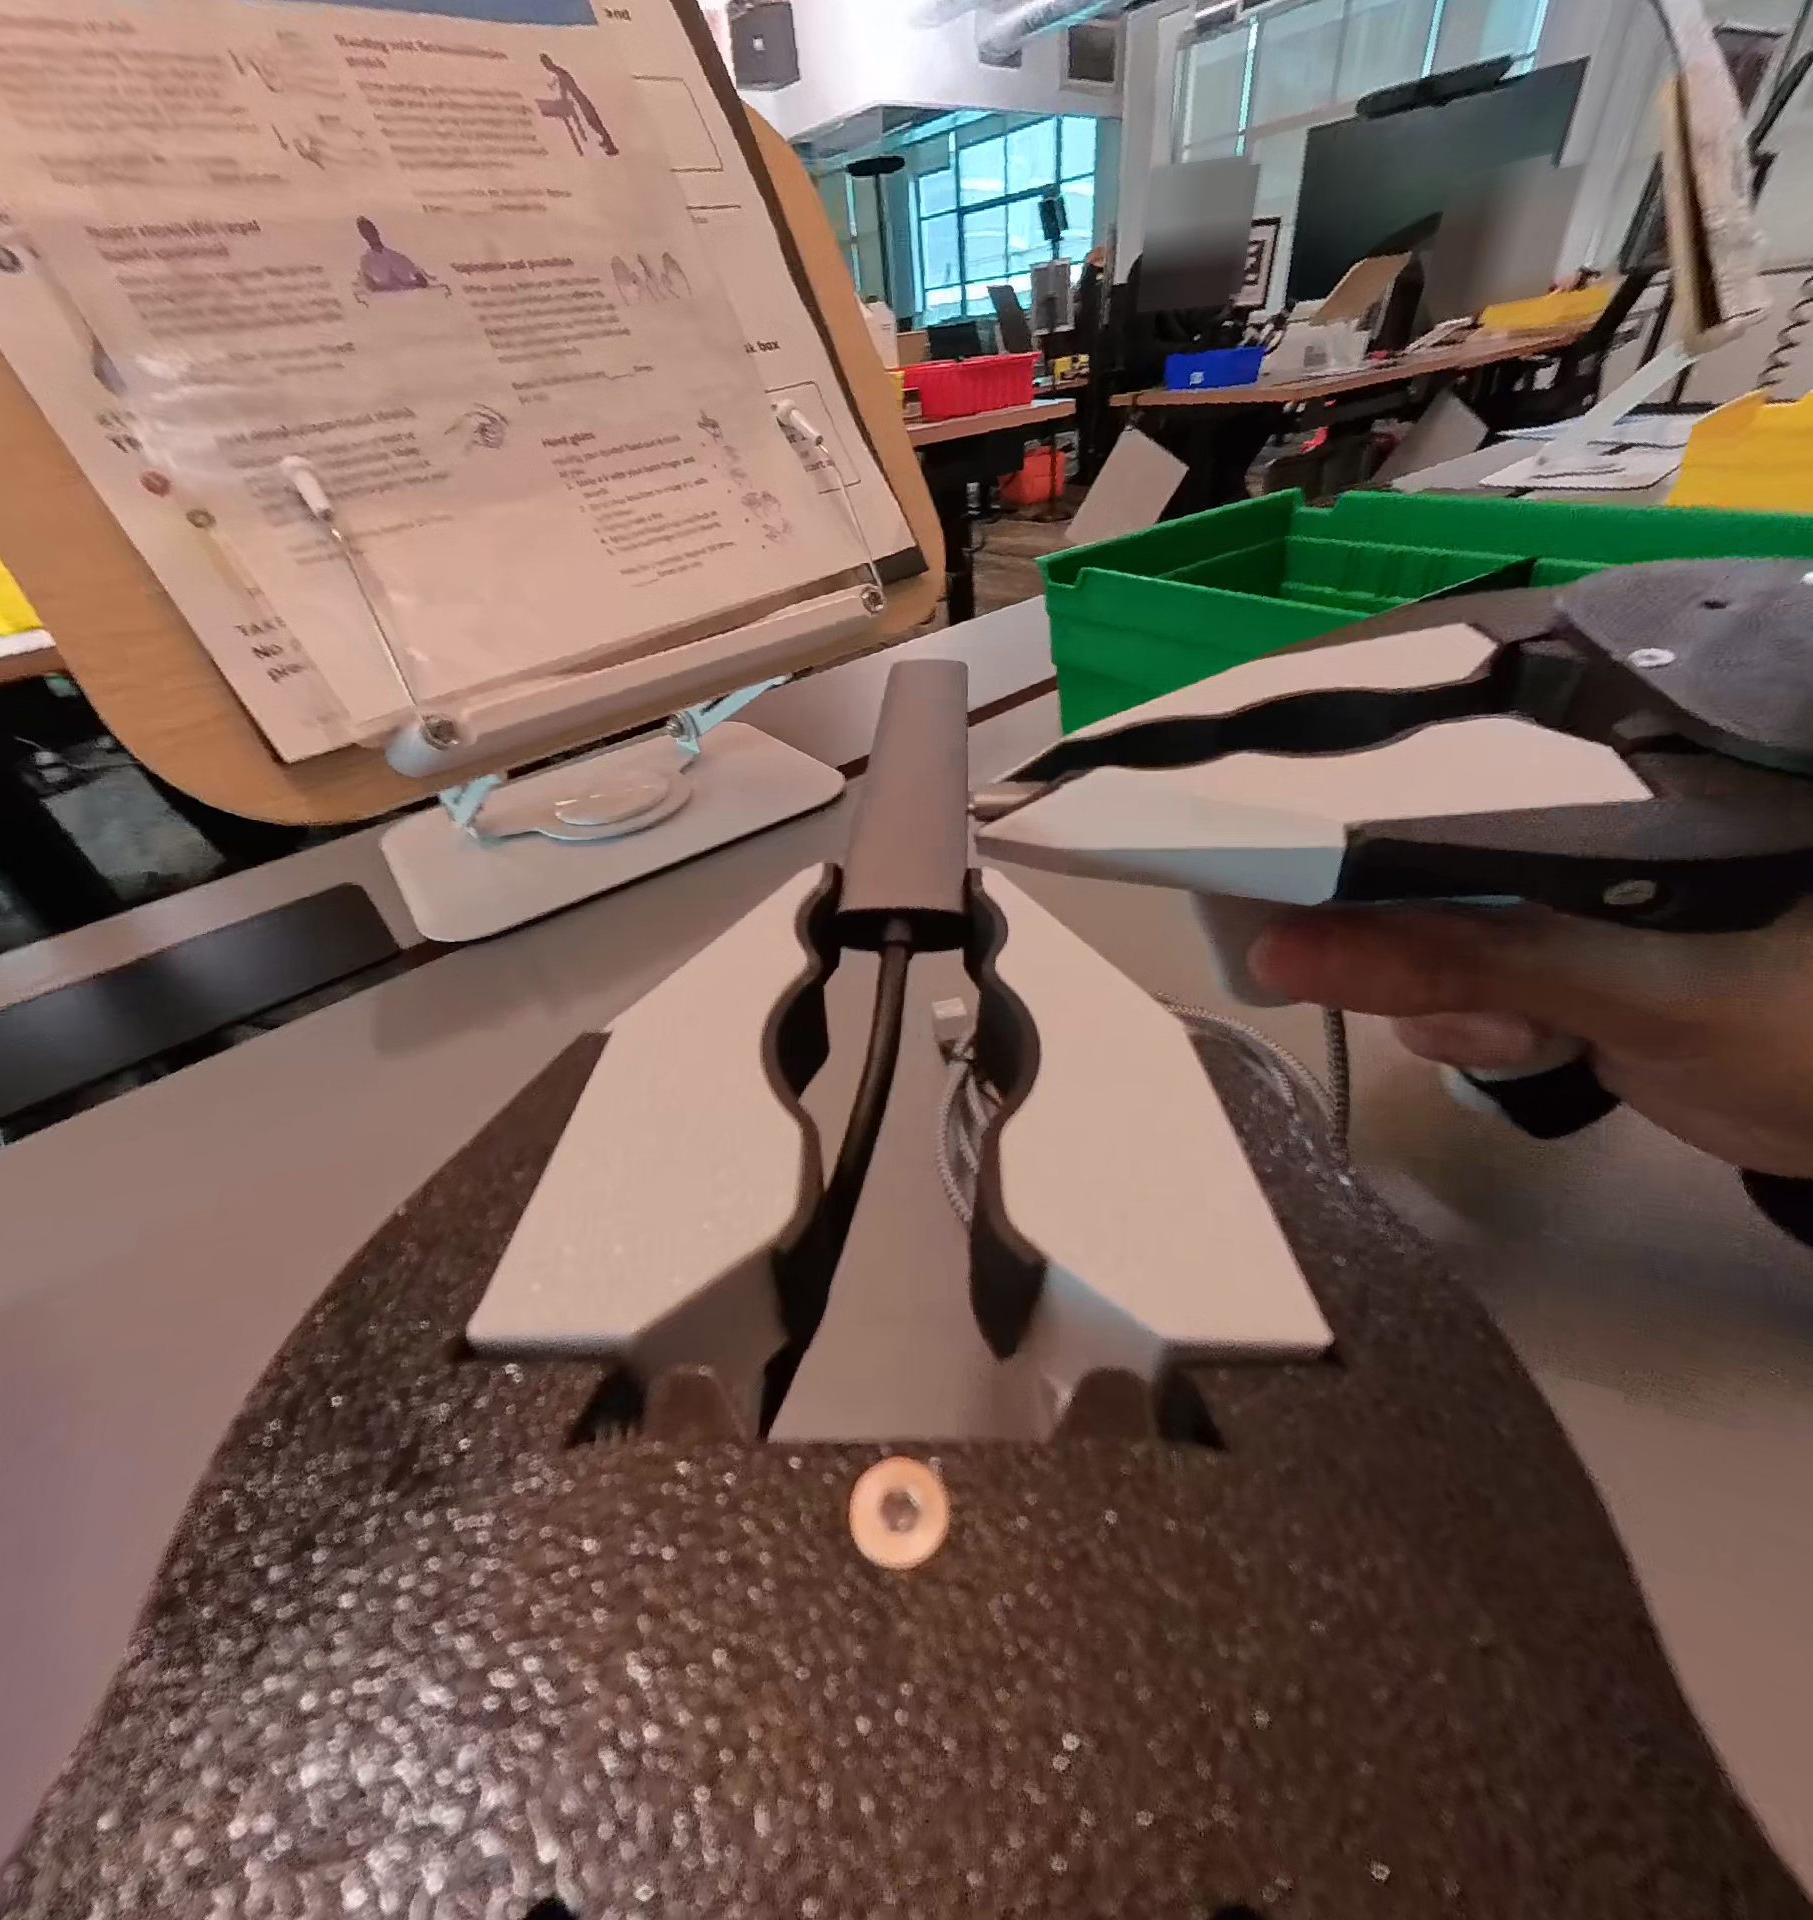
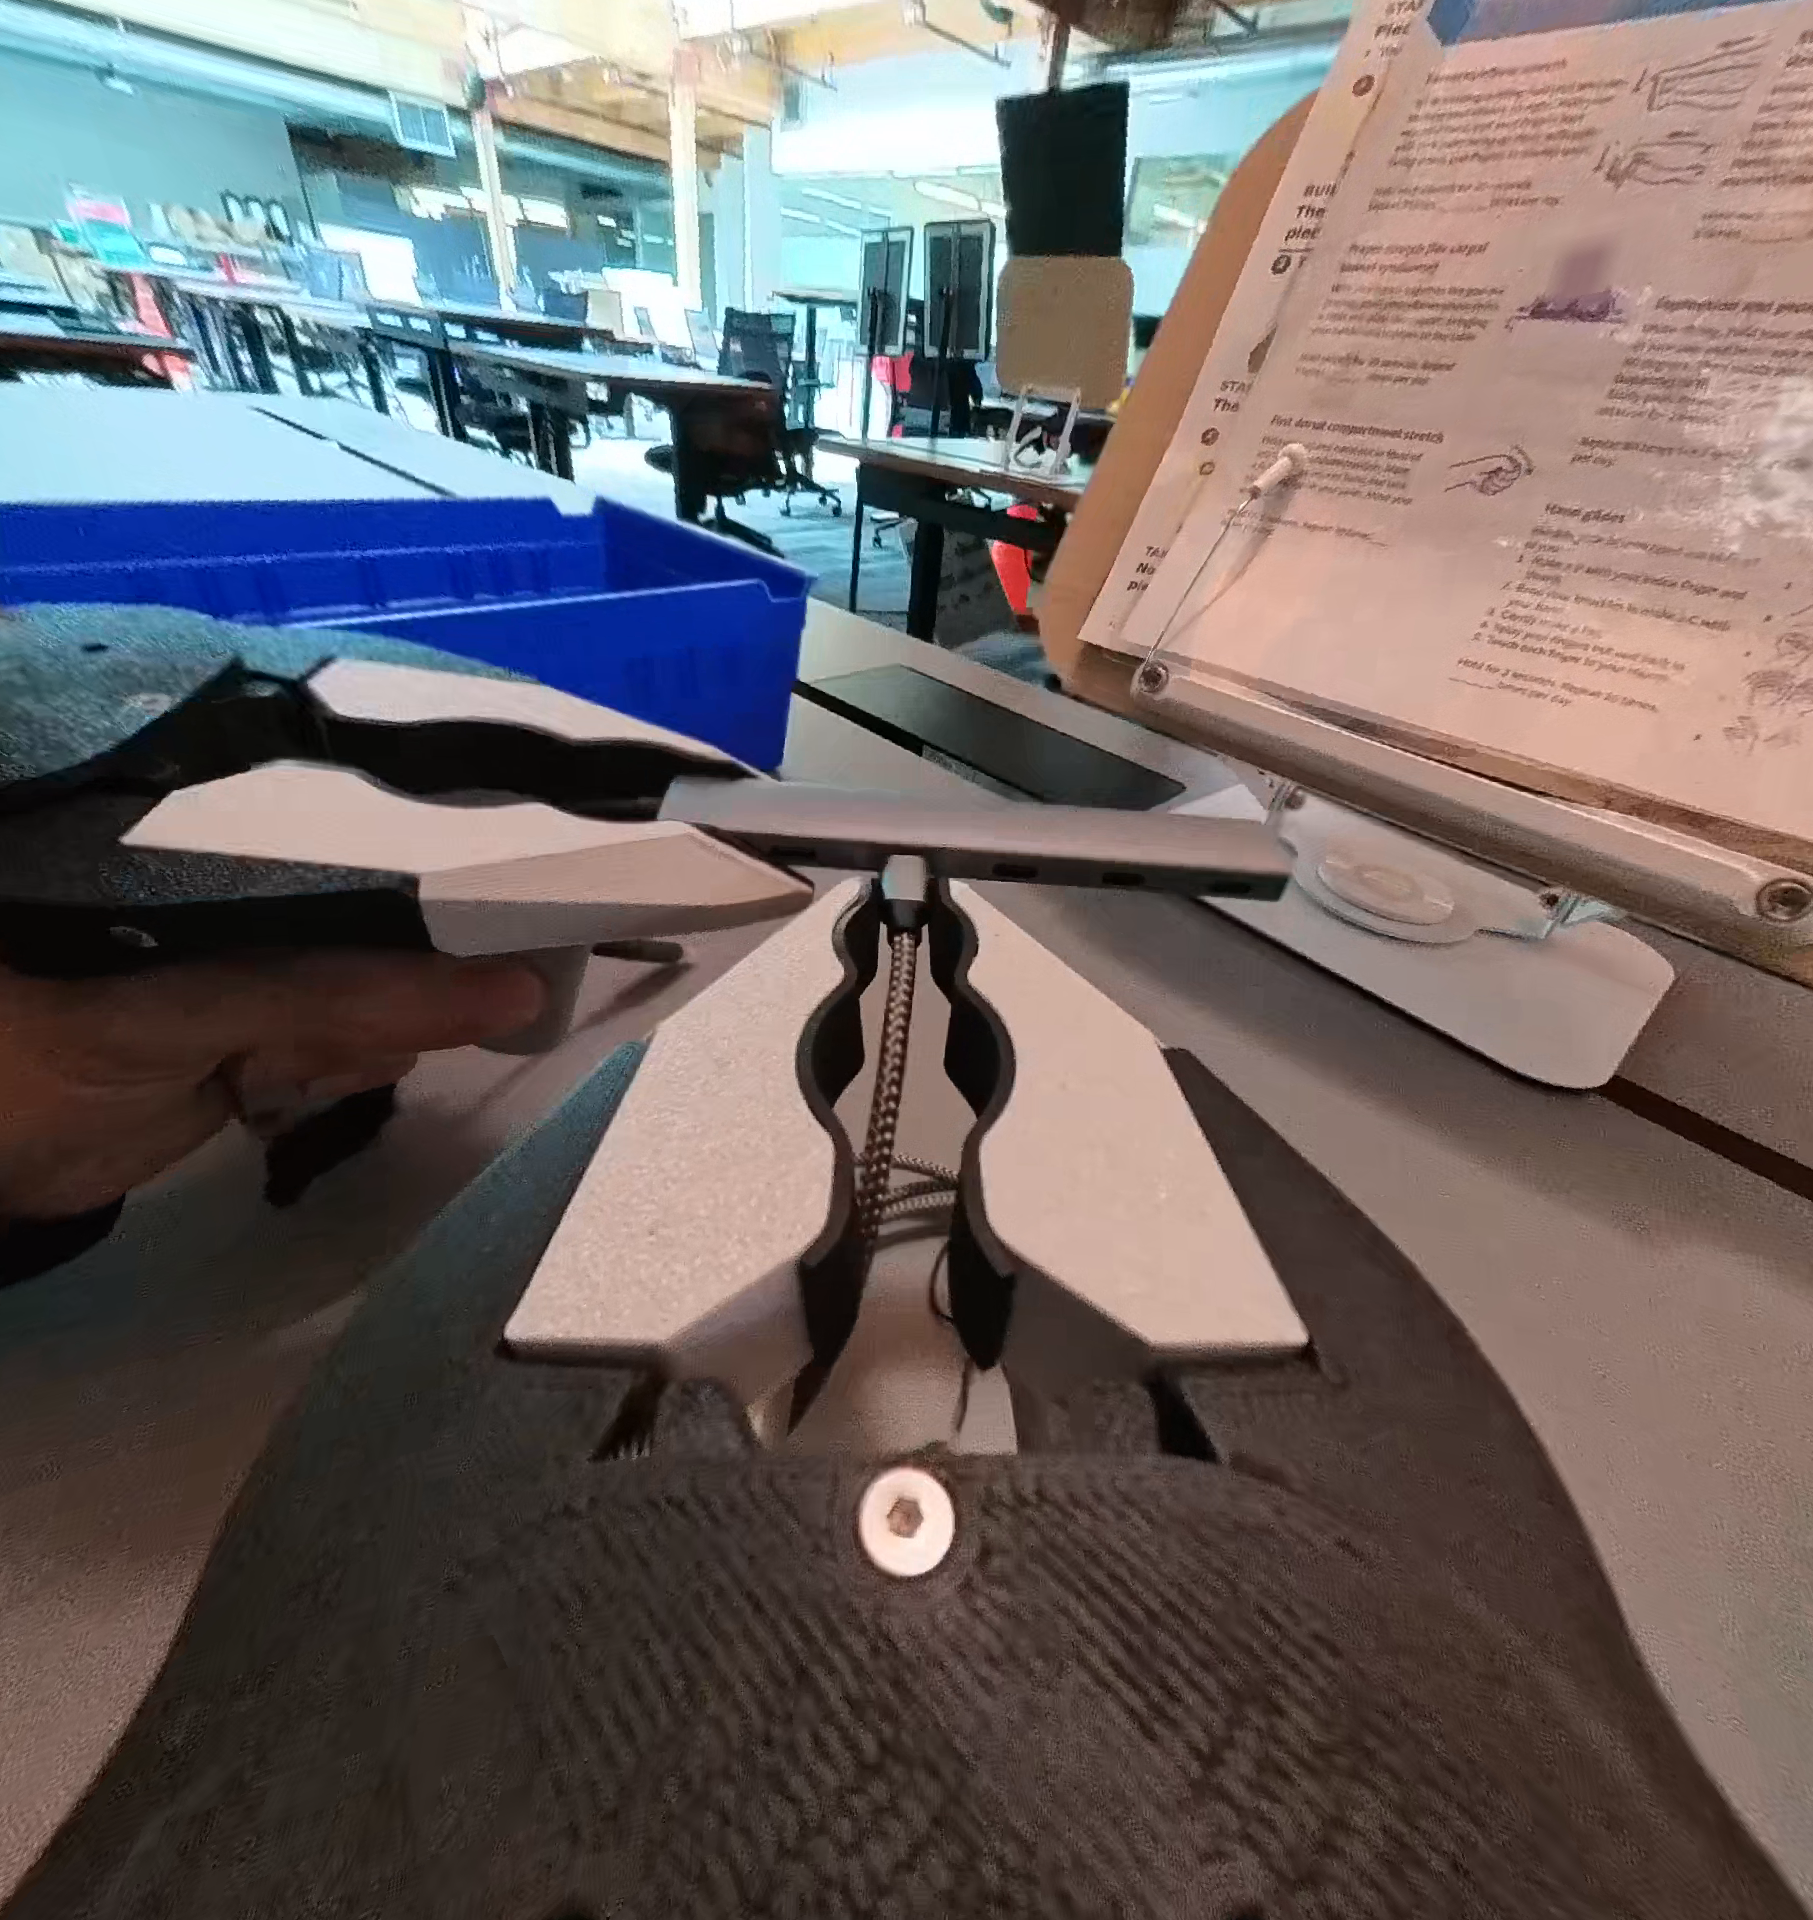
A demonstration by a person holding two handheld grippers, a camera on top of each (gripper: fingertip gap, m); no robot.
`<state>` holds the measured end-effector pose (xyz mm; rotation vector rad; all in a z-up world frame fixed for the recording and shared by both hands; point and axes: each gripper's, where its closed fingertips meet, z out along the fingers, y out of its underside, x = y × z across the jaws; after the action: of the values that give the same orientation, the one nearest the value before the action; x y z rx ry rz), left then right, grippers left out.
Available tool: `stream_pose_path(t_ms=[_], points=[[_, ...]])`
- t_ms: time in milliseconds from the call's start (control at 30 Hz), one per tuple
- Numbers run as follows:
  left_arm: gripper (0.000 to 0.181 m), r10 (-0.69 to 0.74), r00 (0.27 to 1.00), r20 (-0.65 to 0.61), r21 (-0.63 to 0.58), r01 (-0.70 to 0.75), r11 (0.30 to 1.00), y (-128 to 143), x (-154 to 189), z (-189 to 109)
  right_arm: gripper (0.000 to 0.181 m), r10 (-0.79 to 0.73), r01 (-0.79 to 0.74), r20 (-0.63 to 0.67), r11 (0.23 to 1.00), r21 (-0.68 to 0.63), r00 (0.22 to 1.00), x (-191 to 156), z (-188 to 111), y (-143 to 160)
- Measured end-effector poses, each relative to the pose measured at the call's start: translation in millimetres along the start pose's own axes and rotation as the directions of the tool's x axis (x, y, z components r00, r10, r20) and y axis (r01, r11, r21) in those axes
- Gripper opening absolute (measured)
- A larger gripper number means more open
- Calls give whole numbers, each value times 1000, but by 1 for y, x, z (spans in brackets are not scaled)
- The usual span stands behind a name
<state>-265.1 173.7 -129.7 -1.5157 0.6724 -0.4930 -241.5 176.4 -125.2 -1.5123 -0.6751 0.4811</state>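
My left gripper (image 1: pixel 902 894) is shut on one end of a slim grey hub (image 1: pixel 907 790), held above the grey table. The hub's black cable (image 1: pixel 860 1091) runs back between the fingers. My right gripper (image 2: pixel 902 894) is shut on the metal plug (image 2: pixel 902 878) of a braided cable (image 2: pixel 886 1060). The plug's tip meets the long side of the hub (image 2: pixel 1037 831), which has several ports. How deep it sits I cannot tell. The right gripper (image 1: pixel 985 821) comes in from the right in the left wrist view. The left gripper (image 2: pixel 777 831) comes in from the left in the right wrist view.
A wooden document stand with printed sheets (image 1: pixel 445 364) stands on its white base just behind the hub; it also shows in the right wrist view (image 2: pixel 1504 416). A green bin (image 1: pixel 1297 582) is at the right, a blue bin (image 2: pixel 414 592) at the left. A black panel (image 2: pixel 985 738) lies in the table.
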Motion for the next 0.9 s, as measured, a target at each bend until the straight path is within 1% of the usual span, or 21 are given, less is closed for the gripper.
stream_pose_path(t_ms=[67, 100, 133, 167, 200, 233, 267, 300, 400, 433, 467, 500, 567, 667, 733, 800, 900], points=[[22, 13, 1000, 20, 10, -14, 1000, -4, 1, -1, 9, -20, 19, -23, 999, -28, 1000, -2, 0, -2], [22, 15, 998, 57, 13, -16, 1000, -5, -3, -2, 9, -21, 20, -26, 999, -37, 999, -4, -1, -4], [21, -10, 972, 236, 27, 4, 1000, -7, -34, -9, 9, -11, 9, -32, 999, -48, 999, -5, -5, -4], [21, -34, 952, 304, 62, 16, 998, -12, -59, -19, 9, -12, 10, -33, 998, -63, 999, -2, -9, -2], [21, -130, 945, 301, 95, 105, 990, -14, -76, -29, 9, -15, 12, -33, 997, -76, 999, 0, -14, 2], [21, -205, 945, 254, 138, 174, 975, -18, -81, -35, 9, -13, 10, -37, 996, -84, 999, 3, -20, 4], [21, -221, 945, 241, 177, 181, 968, -23, -83, -40, 8, -14, 11, -57, 998, -55, 998, 7, -26, 1], [21, -183, 947, 265, 168, 141, 976, -24, -81, -39, 8, -13, 10, -70, 999, -31, 997, 12, -29, -4], [21, 21, 956, 292, 90, -49, 995, -21, -63, -28, 9, 17, -12, -72, 997, 70, 997, 18, -36, -29], [21, 69, 953, 296, 67, -92, 993, -18, -58, -25, 9, -2, 6, -53, 996, 91, 999, 15, -40, -37], [21, 108, 949, 296, 44, -126, 991, -15, -54, -22, 9, -24, 30, -62, 994, 106, 998, 15, -44, -46], [21, 149, 940, 306, 24, -164, 986, -13, -51, -21, 9, -37, 45, -67, 991, 126, 997, 13, -49, -56], [21, 230, 920, 319, -13, -238, 971, -12, -47, -18, 9, -61, 65, -30, 984, 164, 998, 4, -61, -84], [21, 267, 912, 311, -34, -270, 962, -9, -43, -16, 9, -127, 134, -47, 968, 213, 991, 7, -85, -135], [21, 262, 917, 301, -43, -261, 964, -7, -42, -15, 9, -128, 142, -73, 961, 238, 989, 18, -105, -168], [21, 255, 920, 297, -49, -252, 966, -5, -42, -14, 8, -117, 132, -70, 954, 270, 991, 28, -125, -202], [21, 242, 925, 293, -53, -237, 970, -3, -43, -14, 8, -97, 125, -110, 949, 288, 989, 54, -153, -244]])
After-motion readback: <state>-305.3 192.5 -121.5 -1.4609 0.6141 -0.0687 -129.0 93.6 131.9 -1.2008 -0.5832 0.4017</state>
